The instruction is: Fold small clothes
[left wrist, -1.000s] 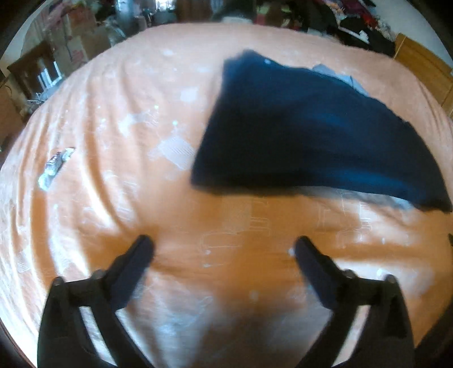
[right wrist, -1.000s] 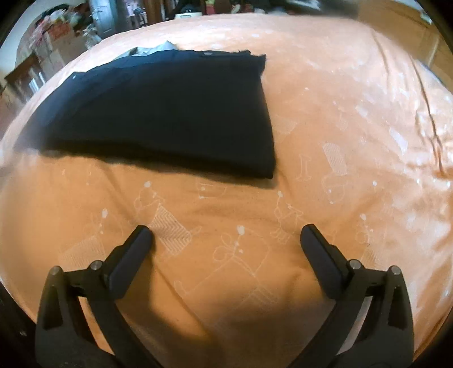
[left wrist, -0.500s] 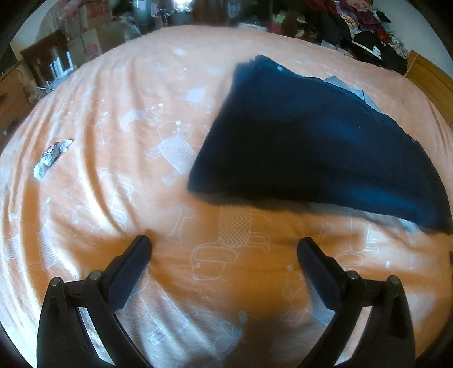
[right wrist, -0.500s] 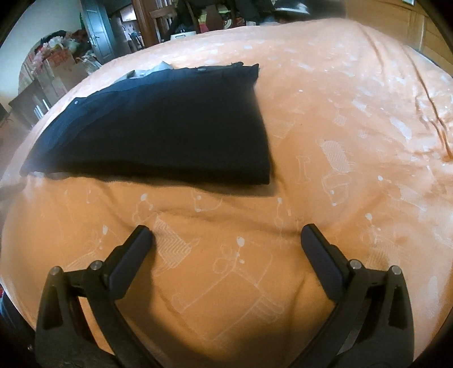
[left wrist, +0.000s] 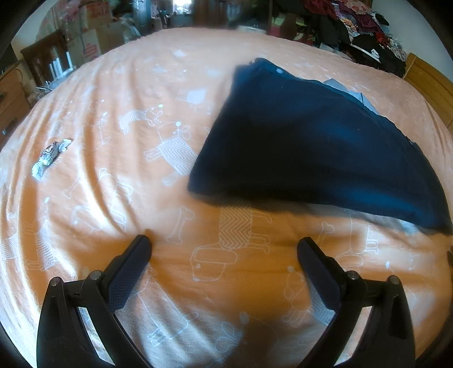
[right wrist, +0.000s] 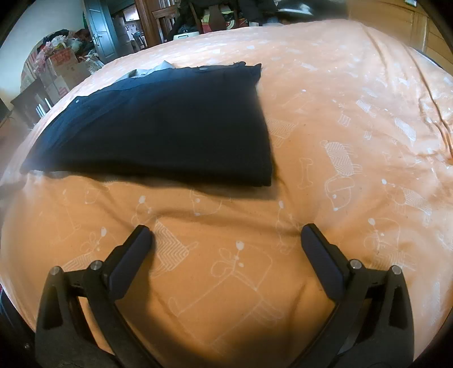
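A dark navy garment lies folded flat on the orange bed cover, with a bit of pale grey fabric showing at its far edge. In the right wrist view the same navy garment sits ahead and to the left. My left gripper is open above the cover, short of the garment's near edge, holding nothing. My right gripper is open too, empty, a little back from the garment's near right corner.
A small crumpled wrapper lies on the cover at the left. A pile of clothes sits beyond the bed's far side. Boxes and furniture stand past the bed's edge. A wooden headboard borders the bed.
Both grippers have drawn back and lifted a little from the garment, which lies still. Both stay open.
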`<action>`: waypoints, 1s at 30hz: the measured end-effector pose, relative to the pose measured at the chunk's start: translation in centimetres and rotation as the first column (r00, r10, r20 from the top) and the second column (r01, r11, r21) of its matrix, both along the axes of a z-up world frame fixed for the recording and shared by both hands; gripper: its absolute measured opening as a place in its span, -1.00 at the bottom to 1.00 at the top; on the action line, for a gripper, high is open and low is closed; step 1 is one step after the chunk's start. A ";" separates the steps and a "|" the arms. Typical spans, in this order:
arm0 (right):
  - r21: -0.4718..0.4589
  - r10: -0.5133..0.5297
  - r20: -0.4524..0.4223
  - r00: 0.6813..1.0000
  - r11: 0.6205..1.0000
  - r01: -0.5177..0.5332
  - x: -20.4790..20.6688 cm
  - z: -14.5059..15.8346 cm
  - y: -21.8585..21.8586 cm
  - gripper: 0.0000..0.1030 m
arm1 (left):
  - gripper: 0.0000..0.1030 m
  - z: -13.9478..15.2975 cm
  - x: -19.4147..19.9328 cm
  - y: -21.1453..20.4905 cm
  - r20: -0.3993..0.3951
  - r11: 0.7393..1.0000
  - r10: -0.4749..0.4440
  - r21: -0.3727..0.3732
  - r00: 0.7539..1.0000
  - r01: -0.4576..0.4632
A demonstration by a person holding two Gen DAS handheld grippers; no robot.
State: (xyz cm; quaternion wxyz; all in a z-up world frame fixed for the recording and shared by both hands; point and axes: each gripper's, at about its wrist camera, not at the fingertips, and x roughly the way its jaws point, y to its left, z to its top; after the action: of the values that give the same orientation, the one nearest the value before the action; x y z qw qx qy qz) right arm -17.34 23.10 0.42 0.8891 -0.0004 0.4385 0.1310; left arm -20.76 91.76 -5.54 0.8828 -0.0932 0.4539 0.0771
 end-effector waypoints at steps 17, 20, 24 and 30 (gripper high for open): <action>-0.032 -0.004 0.010 1.000 0.999 0.004 -0.1 0.1 0.6 1.00 | 0.41 1.6 -1.4 3.2 0.147 0.761 0.089 -0.648 0.985 0.029; -0.028 -0.004 0.008 1.000 1.000 0.004 -0.1 0.1 0.6 1.00 | 0.40 -0.4 -0.1 3.6 0.071 0.752 0.135 -0.657 0.988 -0.055; -0.027 -0.003 0.007 1.000 1.000 0.003 -0.1 0.1 0.6 1.00 | 0.55 -0.3 0.5 3.0 0.110 0.751 0.154 -0.658 0.982 -0.045; -0.027 -0.002 0.003 1.000 1.000 0.002 0.1 0.1 0.7 1.00 | 0.66 -0.6 3.2 3.5 0.142 0.747 0.196 -0.663 0.970 -0.054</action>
State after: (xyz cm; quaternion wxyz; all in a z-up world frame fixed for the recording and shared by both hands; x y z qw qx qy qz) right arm -17.28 23.78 0.49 0.8899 -0.0122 0.4387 0.1243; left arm -17.55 95.22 -6.11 0.8286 -0.4335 0.3523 -0.0371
